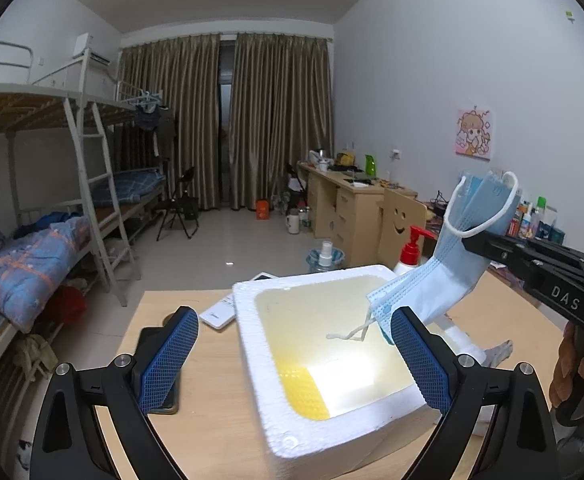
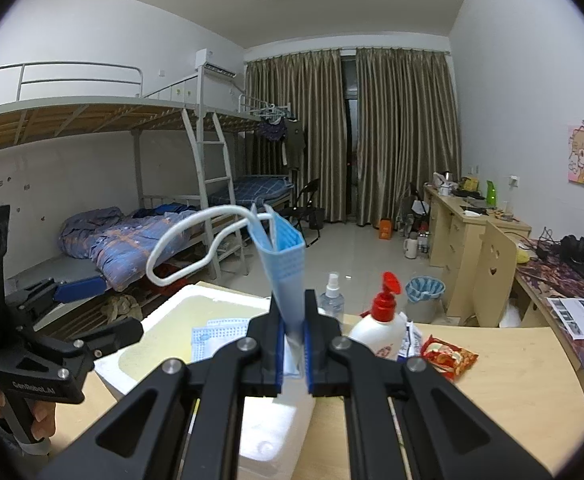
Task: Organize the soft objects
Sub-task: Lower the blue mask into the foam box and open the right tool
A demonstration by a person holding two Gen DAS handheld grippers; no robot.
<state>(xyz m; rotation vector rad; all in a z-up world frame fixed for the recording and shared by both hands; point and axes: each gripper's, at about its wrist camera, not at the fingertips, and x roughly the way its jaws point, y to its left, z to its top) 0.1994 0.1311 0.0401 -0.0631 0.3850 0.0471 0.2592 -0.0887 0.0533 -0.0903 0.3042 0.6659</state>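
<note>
The right gripper (image 2: 293, 344) has its jaws clamped tight on a blue face mask (image 2: 282, 268), folded lengthwise, and holds it up in the air over a white foam box (image 1: 260, 360) that sits on the wooden tabletop (image 1: 212, 400). One white ear loop (image 2: 180, 240) curls out from the mask's top end; the other dangles from its lower end toward the box. The left gripper (image 1: 292, 360) stands just this side of the box with its jaws spread wide, nothing between them. The mask's lower corner hangs close by the left gripper's right-hand pad; I cannot tell if they touch. Another mask (image 2: 216, 336) lies flat inside the box. A red-capped pump bottle (image 2: 380, 328) stands behind.
</note>
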